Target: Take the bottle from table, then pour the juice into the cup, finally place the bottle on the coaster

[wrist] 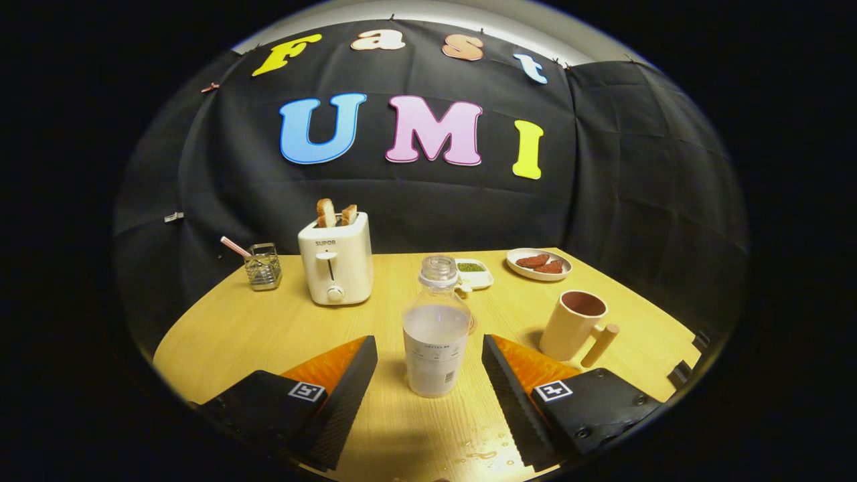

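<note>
While the tool (429, 348) stands open, its two fingers flank the bottle (436, 331), one on each side, with a clear gap between each finger and the bottle wall. Neither finger touches it. The bottle stands upright on the wooden table (248, 328), between the fingertips. It is clear plastic, uncapped, and holds a pale, cloudy liquid up to its shoulder; a label wraps its lower half.

A thin edge of a round item shows just behind the bottle at its right side; whether this is the coaster cannot be told. The cup (574, 325), a tan mug with a straight handle pointing toward the right finger, stands upright just beyond that finger and to the right of the bottle, apart from it.

Beyond the bottle sit a small white dish (474, 273) with green contents and, further right, a plate (538, 264) carrying reddish-brown pieces. A white toaster (336, 266) with two slices of bread (335, 213) raised in its slots stands beyond the left finger. A small wire holder (262, 266) with a pink stick in it stands left of the toaster. Droplets of liquid (483, 450) lie on the table beside the right finger.
</note>
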A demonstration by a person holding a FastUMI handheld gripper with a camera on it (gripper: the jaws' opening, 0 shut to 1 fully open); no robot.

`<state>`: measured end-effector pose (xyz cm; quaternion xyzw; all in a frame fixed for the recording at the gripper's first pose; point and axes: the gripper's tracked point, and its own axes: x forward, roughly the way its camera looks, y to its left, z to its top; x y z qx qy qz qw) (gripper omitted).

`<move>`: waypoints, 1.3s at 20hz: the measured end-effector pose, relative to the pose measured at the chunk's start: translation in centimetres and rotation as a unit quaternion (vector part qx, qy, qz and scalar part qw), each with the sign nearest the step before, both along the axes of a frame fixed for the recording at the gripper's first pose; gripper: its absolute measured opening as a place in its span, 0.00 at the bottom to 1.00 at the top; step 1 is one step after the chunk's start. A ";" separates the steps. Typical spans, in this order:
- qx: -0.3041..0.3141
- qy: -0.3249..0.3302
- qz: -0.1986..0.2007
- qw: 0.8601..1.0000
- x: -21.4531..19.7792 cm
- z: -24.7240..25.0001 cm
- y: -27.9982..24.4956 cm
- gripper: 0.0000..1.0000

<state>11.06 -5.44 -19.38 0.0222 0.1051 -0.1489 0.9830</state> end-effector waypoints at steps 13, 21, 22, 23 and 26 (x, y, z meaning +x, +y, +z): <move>-0.028 0.016 -0.060 0.998 5.8 -2.8 -2.4 0.97; -0.024 0.025 -0.058 0.998 7.3 -3.1 -2.6 0.83; -0.019 0.026 -0.056 0.998 7.3 -2.8 -2.6 0.82; -0.018 0.029 -0.060 0.998 7.1 -2.8 -2.9 0.80; 0.007 0.022 -0.049 0.999 7.1 -2.1 -2.7 0.77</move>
